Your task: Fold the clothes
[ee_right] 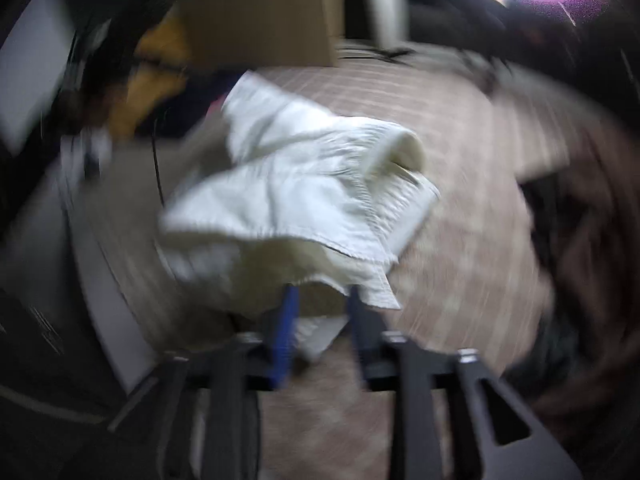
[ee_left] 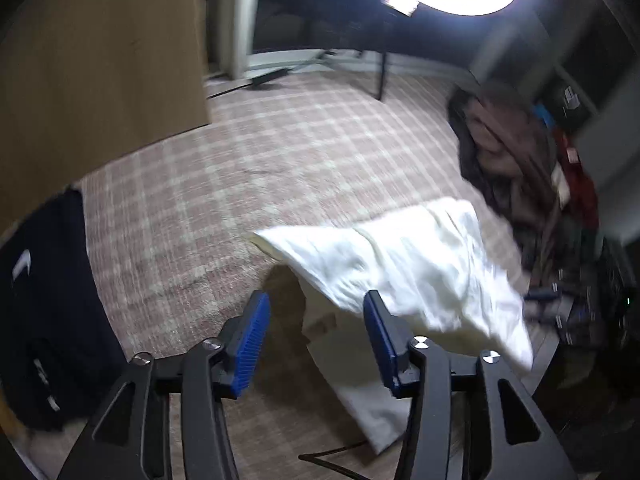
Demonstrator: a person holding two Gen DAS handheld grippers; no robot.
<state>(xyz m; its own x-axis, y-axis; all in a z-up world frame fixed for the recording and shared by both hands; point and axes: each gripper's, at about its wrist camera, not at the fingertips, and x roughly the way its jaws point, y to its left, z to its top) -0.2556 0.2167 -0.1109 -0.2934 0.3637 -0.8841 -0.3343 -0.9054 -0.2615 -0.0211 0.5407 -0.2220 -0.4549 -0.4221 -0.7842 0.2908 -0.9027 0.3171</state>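
Your left claw [ee_left: 316, 308] stands apart, nothing between its blue pads, above the checked carpet [ee_left: 224, 184]. Your right claw [ee_right: 320, 300] is likewise apart, gripping nothing, in a blurred view. The white garment [ee_left: 416, 264] lies crumpled just beyond both claws; a dark garment [ee_left: 52, 304] rests at left.

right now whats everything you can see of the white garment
The white garment is a cream-white woven piece, creased and loosely bunched, with a stitched hem and a rolled, tube-like opening at one end. It looks caught mid-fall above the checked carpet, blurred. Both claws stand open beside its near edge; neither visibly grips it.
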